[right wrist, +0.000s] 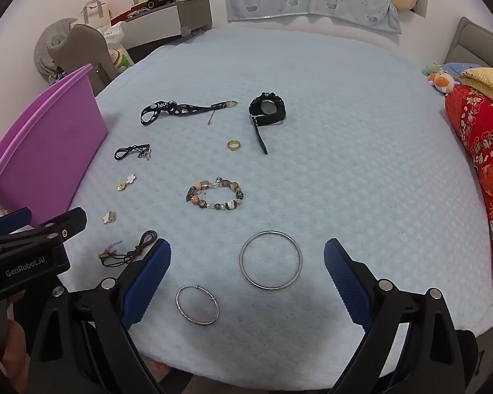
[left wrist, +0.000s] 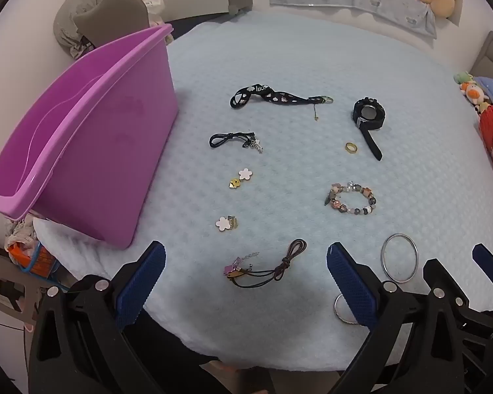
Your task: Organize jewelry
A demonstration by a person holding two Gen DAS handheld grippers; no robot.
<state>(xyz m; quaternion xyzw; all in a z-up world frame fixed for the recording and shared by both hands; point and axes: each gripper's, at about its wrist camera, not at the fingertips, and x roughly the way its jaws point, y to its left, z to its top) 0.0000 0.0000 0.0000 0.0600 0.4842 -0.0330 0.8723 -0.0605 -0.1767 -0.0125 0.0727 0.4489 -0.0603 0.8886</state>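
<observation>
While both tongs, left tongs (left wrist: 246, 282) and right tongs (right wrist: 246, 282), are hanging wide apart over the bed's (right wrist: 361, 131) near edge, nothing's gripped; the bangle (right wrist: 270, 260) is wanting a squeeze on its rim.

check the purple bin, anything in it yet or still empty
Empty as far as shows: the purple bin has bare inner walls in the left wrist view, but its bottom is hidden. The jewelry all lies on the blue cover.

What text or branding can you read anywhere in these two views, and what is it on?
"luck": white letters on the black lanyard strap; the word may continue into the fold.
"GenRobot.AI": on the body of the left gripper, seen from the right wrist.
Packaging on the grey shelf: too small to read.
</observation>
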